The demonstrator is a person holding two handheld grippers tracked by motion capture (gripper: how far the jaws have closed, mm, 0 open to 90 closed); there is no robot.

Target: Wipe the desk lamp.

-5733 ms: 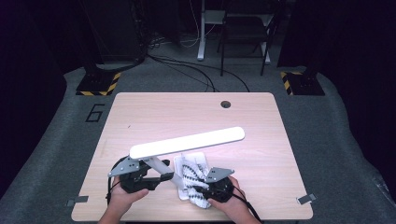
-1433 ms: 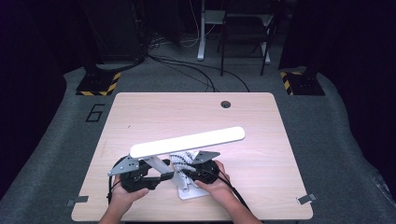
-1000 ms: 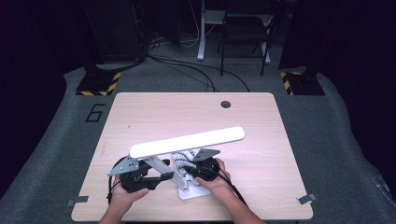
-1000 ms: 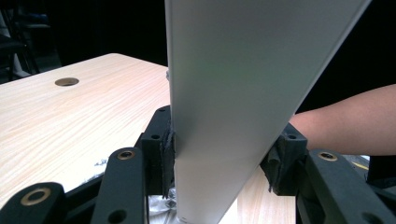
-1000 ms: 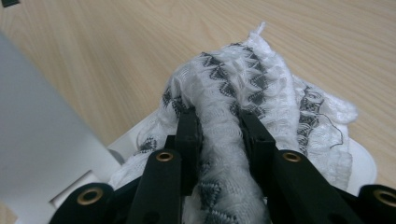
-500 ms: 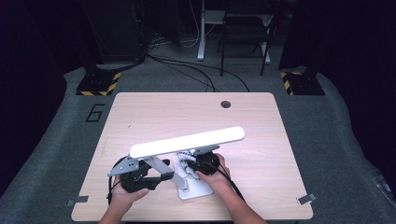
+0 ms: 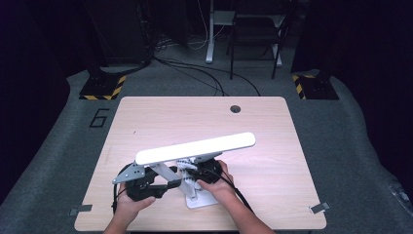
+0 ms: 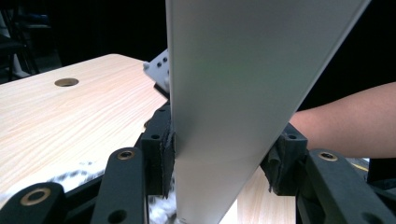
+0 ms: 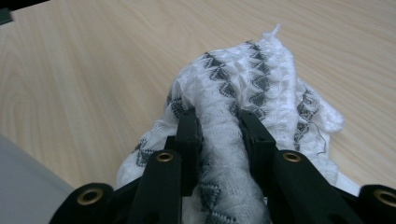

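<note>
Gripping white board (image 8: 224, 93) between left hand-held gripper (image 8: 219, 156) pads | right hand-held gripper (image 9: 219, 135) clenched on patterned white cloth (image 9: 261, 84), bunched just ahead of its jaws on the surface (image 7: 160, 122) | risk: thin board may pivot or slide out; loose knit may snag or slip free if tugged.

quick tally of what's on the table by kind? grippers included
Grippers: 2, left gripper and right gripper
White bar: 1
Knit cloth: 1
Total: 4
</note>
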